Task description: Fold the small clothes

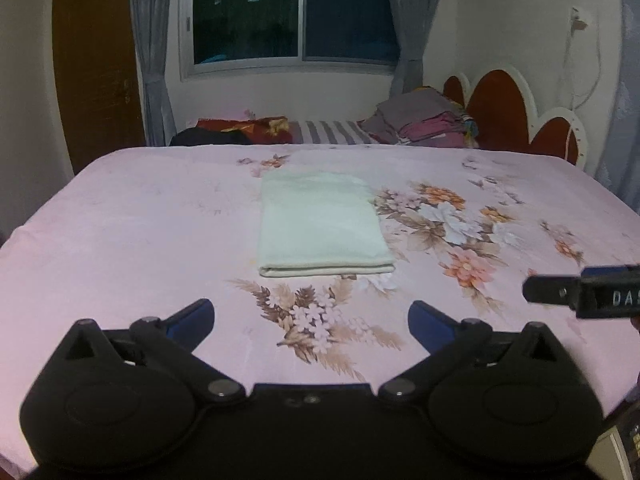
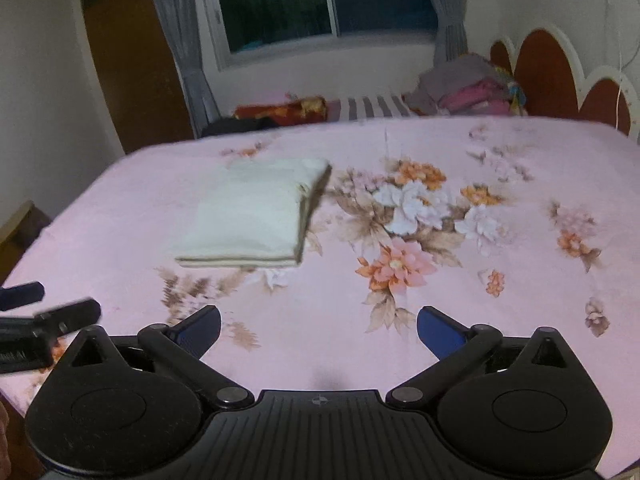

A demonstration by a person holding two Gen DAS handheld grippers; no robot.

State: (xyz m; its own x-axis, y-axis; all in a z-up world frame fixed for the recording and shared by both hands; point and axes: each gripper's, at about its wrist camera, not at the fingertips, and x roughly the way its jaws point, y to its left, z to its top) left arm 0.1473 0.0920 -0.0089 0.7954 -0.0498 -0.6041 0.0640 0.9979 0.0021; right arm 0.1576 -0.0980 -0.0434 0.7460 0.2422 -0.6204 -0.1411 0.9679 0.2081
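Observation:
A pale mint-white folded cloth [image 1: 320, 224] lies flat on the pink flowered bedsheet [image 1: 132, 232], its folded edge toward me. In the right wrist view the same cloth [image 2: 252, 216] sits left of centre. My left gripper [image 1: 311, 322] stands wide open, above the sheet and short of the cloth, with nothing between its blue fingers [image 1: 192, 320]. My right gripper [image 2: 319, 326] is also wide open and empty, nearer than the cloth and to its right. Each gripper shows in the other's view: the right gripper [image 1: 584, 290] at the right edge, the left gripper [image 2: 44, 320] at the left edge.
A pile of grey and pink clothes [image 1: 424, 120] lies beyond the bed's far edge, beside a red scalloped headboard [image 1: 504, 108]. A striped cloth [image 1: 328, 132] and dark bundles lie further left. A window [image 1: 292, 12] with grey curtains and a wooden door [image 1: 96, 68] stand behind.

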